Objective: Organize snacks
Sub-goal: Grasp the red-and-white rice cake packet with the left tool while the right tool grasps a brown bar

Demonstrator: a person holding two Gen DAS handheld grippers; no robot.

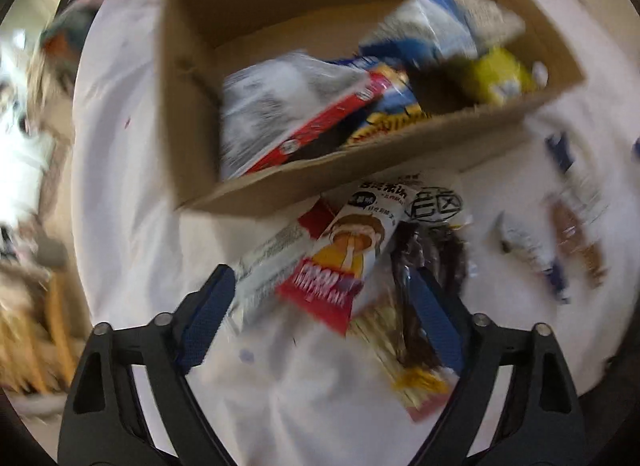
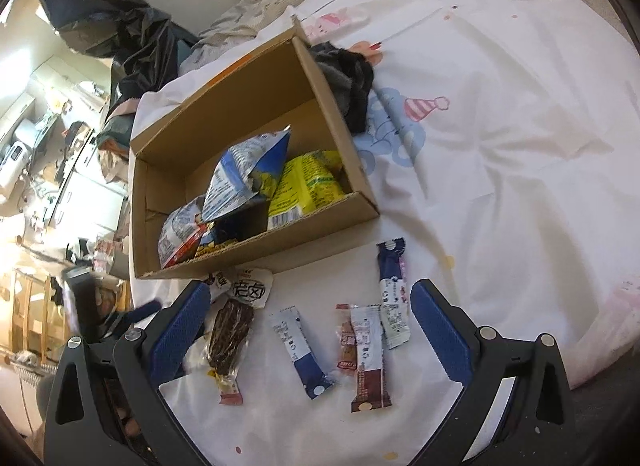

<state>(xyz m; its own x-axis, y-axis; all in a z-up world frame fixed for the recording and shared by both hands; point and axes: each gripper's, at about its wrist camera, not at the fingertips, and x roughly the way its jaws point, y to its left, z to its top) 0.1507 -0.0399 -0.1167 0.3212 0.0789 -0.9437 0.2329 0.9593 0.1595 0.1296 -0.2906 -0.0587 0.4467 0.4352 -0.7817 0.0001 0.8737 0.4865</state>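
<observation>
One cardboard box (image 2: 224, 113); four snack bars (image 2: 304, 350); one jerky pack (image 2: 230, 340).

**Snacks in the box and on the bed**

An open cardboard box (image 2: 362, 181) lies on the bed, holding a blue-and-white bag (image 2: 248, 173) propped upright, a yellow bag (image 2: 304, 185) and a grey-and-red pack (image 2: 180, 234). In front of it, flat on the sheet, lie a dark jerky packet (image 2: 230, 340), a blue-and-white bar (image 2: 300, 352), a brown-and-white bar (image 2: 368, 362) and a purple-and-white bar (image 2: 392, 294).

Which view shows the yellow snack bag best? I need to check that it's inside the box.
The right wrist view: the yellow snack bag is sharp, lying in the cardboard box corner. The left wrist view shows it blurred and partly hidden.
</observation>
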